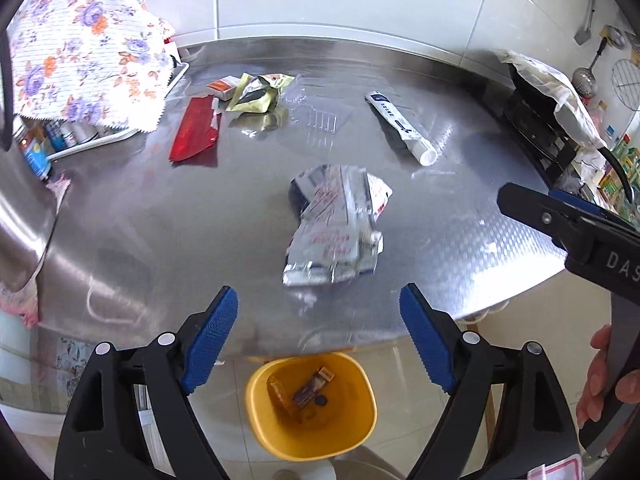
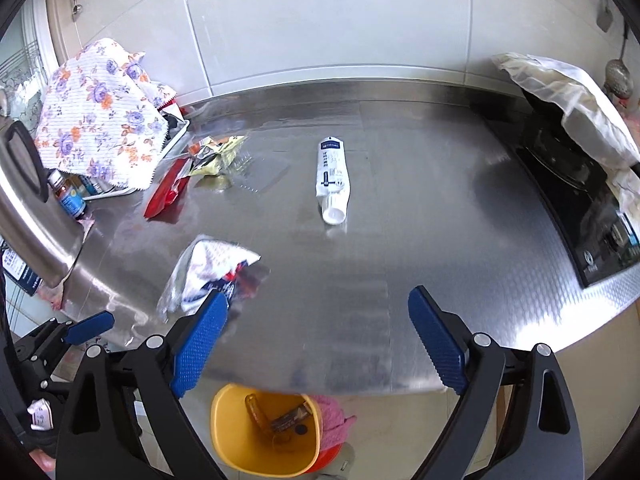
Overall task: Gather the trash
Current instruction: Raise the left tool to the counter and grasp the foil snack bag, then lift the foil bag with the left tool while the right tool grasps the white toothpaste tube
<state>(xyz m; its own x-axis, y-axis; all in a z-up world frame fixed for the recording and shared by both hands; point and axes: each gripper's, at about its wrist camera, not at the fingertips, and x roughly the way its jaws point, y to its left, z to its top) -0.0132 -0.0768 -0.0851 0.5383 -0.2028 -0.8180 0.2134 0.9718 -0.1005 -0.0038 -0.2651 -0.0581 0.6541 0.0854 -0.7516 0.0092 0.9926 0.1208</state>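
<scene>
Trash lies on a steel counter (image 1: 160,220). Just ahead of my open, empty left gripper (image 1: 318,296) is a crumpled silver wrapper (image 1: 336,224). Farther back are a white tube (image 1: 400,128), a red wrapper (image 1: 196,128), a yellow-green packet (image 1: 256,94), a clear plastic tray (image 1: 320,112) and a small orange box (image 1: 224,86). My right gripper (image 2: 318,294) also stands open and empty over the counter's front edge, with the silver wrapper (image 2: 212,276) at its left finger and the tube (image 2: 332,176) beyond. A yellow bin (image 1: 256,400) on the floor below holds a few scraps.
A floral cloth (image 1: 84,48) covers a rack of bottles at back left. A black cooktop (image 2: 568,200) under a white bag (image 2: 576,108) fills the right side. A steel pot (image 2: 36,216) stands at left. A pink cloth (image 2: 332,420) lies beside the bin (image 2: 224,432).
</scene>
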